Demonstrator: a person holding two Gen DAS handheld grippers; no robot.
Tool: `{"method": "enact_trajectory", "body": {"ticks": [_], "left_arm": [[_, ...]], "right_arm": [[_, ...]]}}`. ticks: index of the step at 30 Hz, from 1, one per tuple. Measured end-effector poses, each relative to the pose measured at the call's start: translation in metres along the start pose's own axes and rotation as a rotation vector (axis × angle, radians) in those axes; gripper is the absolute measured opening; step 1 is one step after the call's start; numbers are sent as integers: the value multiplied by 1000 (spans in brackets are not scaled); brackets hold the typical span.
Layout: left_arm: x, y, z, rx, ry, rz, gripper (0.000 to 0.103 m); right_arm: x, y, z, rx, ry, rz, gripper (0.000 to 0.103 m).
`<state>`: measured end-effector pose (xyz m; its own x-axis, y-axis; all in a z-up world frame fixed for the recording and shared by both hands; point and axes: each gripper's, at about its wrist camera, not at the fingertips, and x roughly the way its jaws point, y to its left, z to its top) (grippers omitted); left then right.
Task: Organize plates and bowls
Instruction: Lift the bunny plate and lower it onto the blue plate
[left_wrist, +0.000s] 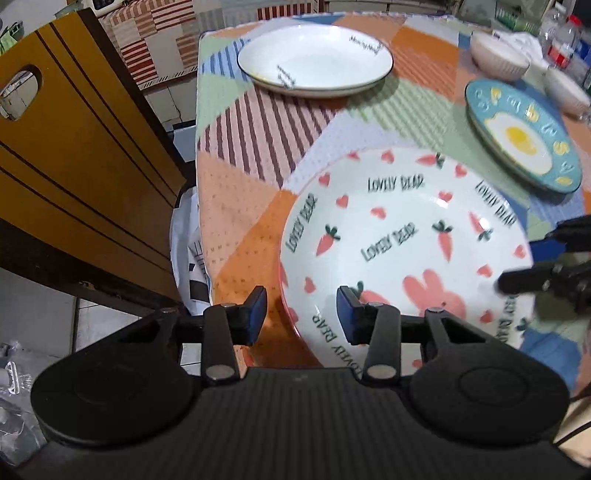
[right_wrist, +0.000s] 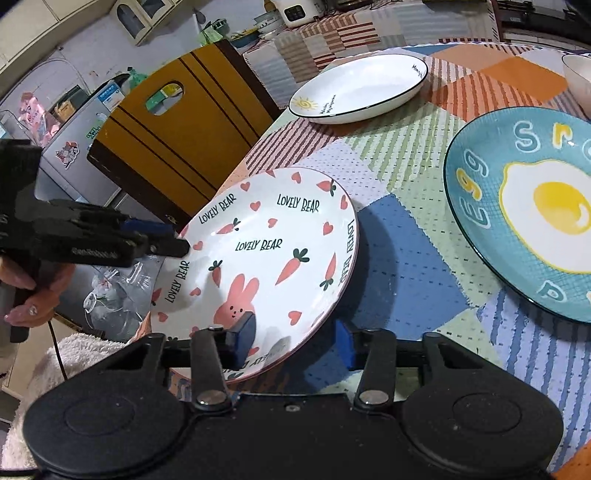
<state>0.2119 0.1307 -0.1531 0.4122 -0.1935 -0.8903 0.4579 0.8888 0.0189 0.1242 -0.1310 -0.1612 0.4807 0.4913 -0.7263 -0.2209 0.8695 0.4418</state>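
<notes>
Patchwork table (right_wrist: 406, 236): rabbit plate (right_wrist: 266, 258) at the near edge, egg plate (right_wrist: 517, 221) beside it, white plate (right_wrist: 362, 88) and bowls (left_wrist: 498, 55) farther back, all unstacked. Sorting looks barely begun. Left gripper (left_wrist: 301, 314) and right gripper (right_wrist: 295, 339) straddle the rabbit plate's rim, jaws spread, not clamped.

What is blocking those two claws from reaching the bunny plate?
Nothing visible. The left gripper and the right gripper each straddle the rim of the bunny plate, at opposite sides, fingers apart.
</notes>
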Motion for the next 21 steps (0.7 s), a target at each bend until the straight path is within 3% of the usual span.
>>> {"method": "enact_trajectory", "body": {"ticks": [3, 6, 10, 15, 21], "left_arm": [[4, -1, -6, 0, 7, -28, 27], [2, 4, -7, 8, 7, -57, 25], [4, 13, -4, -78, 30, -92, 22], [-3, 4, -7, -66, 17, -105, 22], [-24, -5, 1, -130, -41, -151, 22]], "right_arm": [[3, -4, 0, 36, -1, -19, 22], [3, -7, 0, 39, -5, -7, 22], [6, -8, 3, 20, 16, -6, 22], [10, -9, 9, -16, -1, -37, 23], [-8, -25, 21, -18, -7, -2, 23]]}}
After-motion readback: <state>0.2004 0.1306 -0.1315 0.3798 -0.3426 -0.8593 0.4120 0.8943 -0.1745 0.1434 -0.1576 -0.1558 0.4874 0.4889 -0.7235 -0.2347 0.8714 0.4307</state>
